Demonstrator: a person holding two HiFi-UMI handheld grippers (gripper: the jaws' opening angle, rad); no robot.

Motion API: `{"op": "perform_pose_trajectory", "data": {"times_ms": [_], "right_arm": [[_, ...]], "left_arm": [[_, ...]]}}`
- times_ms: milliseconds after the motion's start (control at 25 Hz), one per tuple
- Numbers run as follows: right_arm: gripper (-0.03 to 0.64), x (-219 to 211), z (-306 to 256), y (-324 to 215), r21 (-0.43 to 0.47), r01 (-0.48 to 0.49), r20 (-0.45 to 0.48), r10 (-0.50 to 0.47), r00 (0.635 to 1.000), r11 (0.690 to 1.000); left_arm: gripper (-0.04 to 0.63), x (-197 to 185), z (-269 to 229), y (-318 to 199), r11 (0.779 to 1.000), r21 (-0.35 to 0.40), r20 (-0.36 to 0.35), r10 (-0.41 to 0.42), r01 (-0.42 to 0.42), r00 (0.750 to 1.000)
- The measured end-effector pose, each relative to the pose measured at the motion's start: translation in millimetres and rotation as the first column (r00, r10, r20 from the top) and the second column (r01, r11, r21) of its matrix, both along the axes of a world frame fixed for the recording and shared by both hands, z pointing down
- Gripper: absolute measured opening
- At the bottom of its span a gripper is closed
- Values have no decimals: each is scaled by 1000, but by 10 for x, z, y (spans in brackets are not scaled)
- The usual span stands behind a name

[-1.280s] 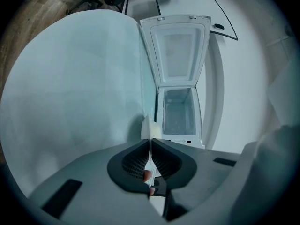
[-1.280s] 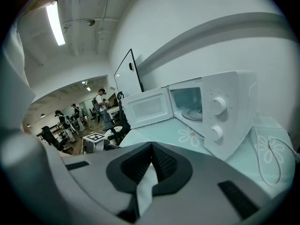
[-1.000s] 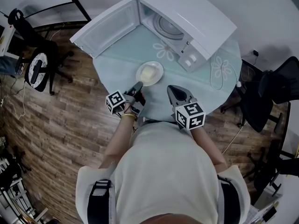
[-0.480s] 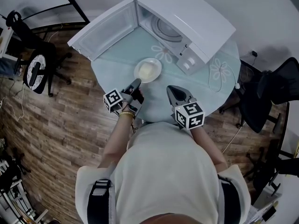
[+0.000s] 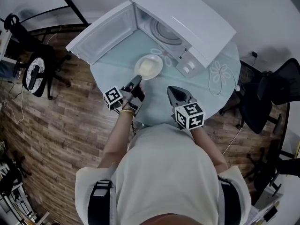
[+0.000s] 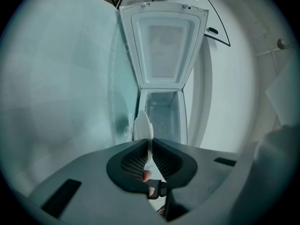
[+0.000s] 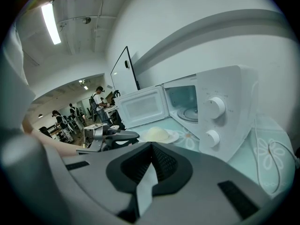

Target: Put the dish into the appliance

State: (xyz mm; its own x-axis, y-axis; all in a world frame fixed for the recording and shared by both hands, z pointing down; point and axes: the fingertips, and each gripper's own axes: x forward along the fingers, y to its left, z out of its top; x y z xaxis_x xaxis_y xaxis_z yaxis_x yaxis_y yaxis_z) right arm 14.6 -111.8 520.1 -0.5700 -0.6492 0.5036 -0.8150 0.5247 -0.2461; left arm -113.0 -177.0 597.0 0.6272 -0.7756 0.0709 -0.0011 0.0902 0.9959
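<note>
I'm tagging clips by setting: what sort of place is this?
Probably an office or lab workroom, not a home kitchen. Black swivel office chairs stand beside the round pale-green glass table that holds a white microwave oven, and several people stand in a large open room behind.

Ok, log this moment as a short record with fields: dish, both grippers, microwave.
dish: white, with pale food on it, in front of the microwave, not yet inside
left gripper: shut on the dish's near rim
right gripper: shut, empty, apart from the dish
microwave: on the table, cavity facing the dish
door: swung wide open
turntable: nothing on it
</note>
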Motion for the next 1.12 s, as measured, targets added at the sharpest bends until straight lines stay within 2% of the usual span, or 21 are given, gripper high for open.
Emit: {"op": "perform_pose_trajectory", "data": {"times_ms": [320, 560, 920, 1120], "right_arm": [[6, 13, -5, -122, -7, -11, 7, 11, 1000, 1000], [6, 36, 7, -201, -12, -16, 7, 16, 1000, 1000], [6, 86, 74, -289, -37, -23, 2, 23, 1000, 999], [6, 89, 112, -328, -51, -23, 1, 24, 1000, 998]], "left_arm": [[29, 31, -222, -329, 999, 47, -17, -2, 3, 1000], [31, 57, -260, -568, 999, 44, -15, -4, 4, 1000], [32, 212, -400, -974, 996, 86, -41, 18, -15, 999], [34, 287, -363, -1170, 997, 79, -36, 30, -27, 999]]}}
